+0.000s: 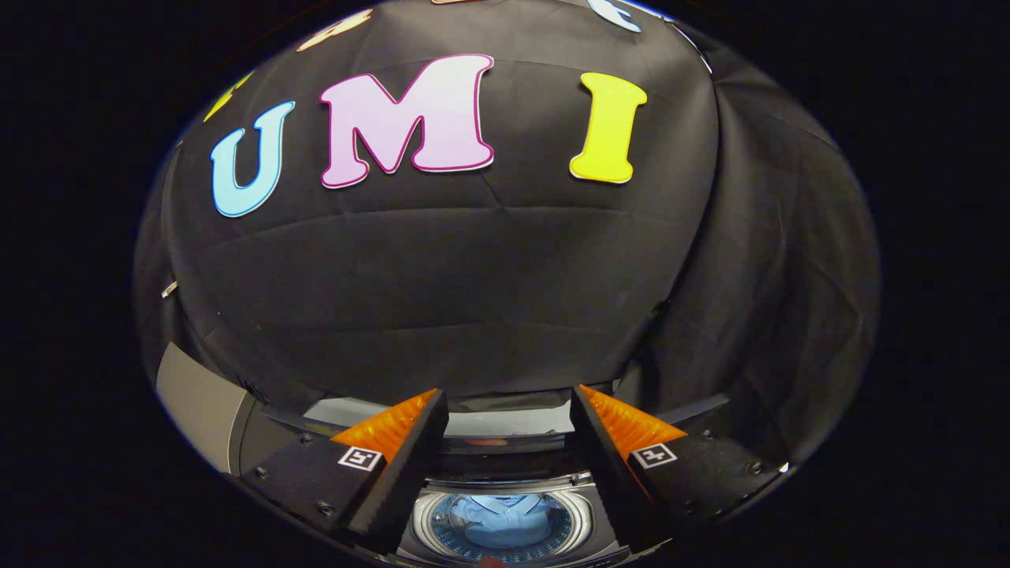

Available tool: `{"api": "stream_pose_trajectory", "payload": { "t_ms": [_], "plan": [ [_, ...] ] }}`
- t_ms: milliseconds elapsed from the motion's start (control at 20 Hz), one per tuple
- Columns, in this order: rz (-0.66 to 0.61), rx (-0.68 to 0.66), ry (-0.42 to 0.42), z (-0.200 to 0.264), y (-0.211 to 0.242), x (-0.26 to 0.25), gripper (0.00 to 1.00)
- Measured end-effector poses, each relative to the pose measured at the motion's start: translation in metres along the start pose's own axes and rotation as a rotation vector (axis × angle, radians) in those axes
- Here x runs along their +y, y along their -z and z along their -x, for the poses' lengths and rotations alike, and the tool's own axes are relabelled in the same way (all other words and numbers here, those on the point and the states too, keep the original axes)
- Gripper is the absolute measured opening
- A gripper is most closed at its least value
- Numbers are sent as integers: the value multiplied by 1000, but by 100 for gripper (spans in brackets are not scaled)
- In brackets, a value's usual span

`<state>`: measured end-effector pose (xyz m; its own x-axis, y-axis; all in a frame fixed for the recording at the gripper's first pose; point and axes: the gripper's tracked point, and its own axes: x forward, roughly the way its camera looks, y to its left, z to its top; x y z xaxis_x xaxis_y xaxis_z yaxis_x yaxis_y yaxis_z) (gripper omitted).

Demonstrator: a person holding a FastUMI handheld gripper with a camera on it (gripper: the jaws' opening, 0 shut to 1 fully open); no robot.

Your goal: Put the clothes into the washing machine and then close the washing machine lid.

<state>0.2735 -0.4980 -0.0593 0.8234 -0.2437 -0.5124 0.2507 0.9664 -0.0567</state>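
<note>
Low in the gripper view sits the top-loading washing machine, seen from above. A light blue garment lies inside its round drum. The machine's lid stands raised behind the drum, a glossy pane just beyond my fingertips. My gripper is open and holds nothing. Its two fingers straddle the drum opening from above, and the garment shows in the gap between them, well below.
The black cloth booth wall rises close behind the machine. A grey panel, perhaps the machine's side or another unit, stands off to the left of the fingers.
</note>
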Motion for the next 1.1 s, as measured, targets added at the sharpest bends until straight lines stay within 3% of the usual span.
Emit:
{"api": "stream_pose_trajectory", "payload": {
  "t_ms": [1100],
  "plan": [
    [-6,-60,-13,70,52,-8,99]
  ]
}}
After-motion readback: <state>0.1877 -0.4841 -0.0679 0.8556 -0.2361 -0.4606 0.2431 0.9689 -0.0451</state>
